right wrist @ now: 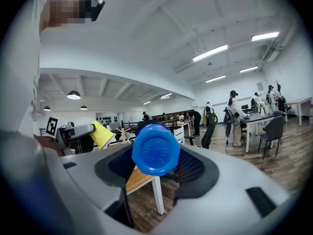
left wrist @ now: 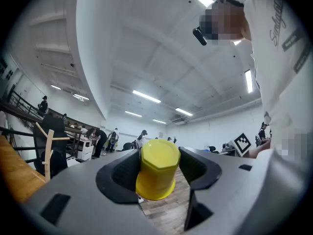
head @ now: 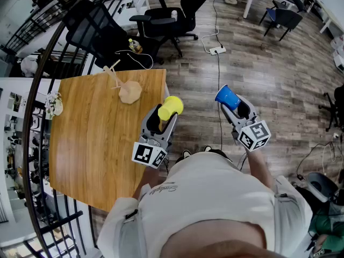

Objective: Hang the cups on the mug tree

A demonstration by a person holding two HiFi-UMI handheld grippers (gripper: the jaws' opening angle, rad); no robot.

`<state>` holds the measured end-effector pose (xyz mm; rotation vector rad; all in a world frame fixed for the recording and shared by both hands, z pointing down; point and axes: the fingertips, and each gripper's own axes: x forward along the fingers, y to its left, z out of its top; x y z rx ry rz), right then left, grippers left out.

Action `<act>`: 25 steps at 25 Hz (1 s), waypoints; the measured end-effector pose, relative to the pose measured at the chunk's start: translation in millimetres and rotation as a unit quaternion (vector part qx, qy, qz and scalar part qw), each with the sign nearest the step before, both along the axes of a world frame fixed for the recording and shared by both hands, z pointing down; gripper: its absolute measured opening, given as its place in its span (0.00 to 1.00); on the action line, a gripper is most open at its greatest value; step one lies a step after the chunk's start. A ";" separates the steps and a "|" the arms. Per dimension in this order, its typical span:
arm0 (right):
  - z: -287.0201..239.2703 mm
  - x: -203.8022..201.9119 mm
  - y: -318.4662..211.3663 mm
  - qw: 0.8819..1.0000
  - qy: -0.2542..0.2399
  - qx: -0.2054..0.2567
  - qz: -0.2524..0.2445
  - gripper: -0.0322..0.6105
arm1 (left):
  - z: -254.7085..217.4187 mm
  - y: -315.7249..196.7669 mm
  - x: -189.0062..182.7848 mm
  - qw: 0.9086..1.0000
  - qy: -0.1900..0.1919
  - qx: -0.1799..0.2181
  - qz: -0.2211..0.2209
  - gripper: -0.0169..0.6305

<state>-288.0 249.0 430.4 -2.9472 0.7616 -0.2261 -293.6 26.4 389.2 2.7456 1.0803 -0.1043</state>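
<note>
The left gripper (head: 163, 117) has its jaws spread wide and pressed on the sides of a yellow cup (head: 171, 107) that sits between them. The right gripper (head: 235, 106) grips a blue cup (head: 227, 97) the same way, the cup's closed base facing back along the jaws. It is out over the wood floor (head: 279, 74), beside the worktop (head: 91, 138). The mug tree (head: 124, 88) stands upright on the worktop ahead and left of the left gripper, well apart from both cups.
</note>
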 end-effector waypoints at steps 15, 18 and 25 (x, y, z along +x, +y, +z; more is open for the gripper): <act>-8.9 -4.9 -16.6 0.999 0.019 -0.021 0.030 0.42 | 14.7 -32.8 5.1 1.000 0.003 -0.012 0.009 0.42; -5.1 -7.3 -12.6 0.999 0.011 -0.024 0.033 0.42 | 22.7 -27.9 7.5 1.000 -0.009 -0.018 0.007 0.42; 21.3 9.5 7.7 1.000 -0.010 -0.009 0.021 0.42 | 26.4 -5.5 24.5 1.000 -0.014 0.001 0.000 0.42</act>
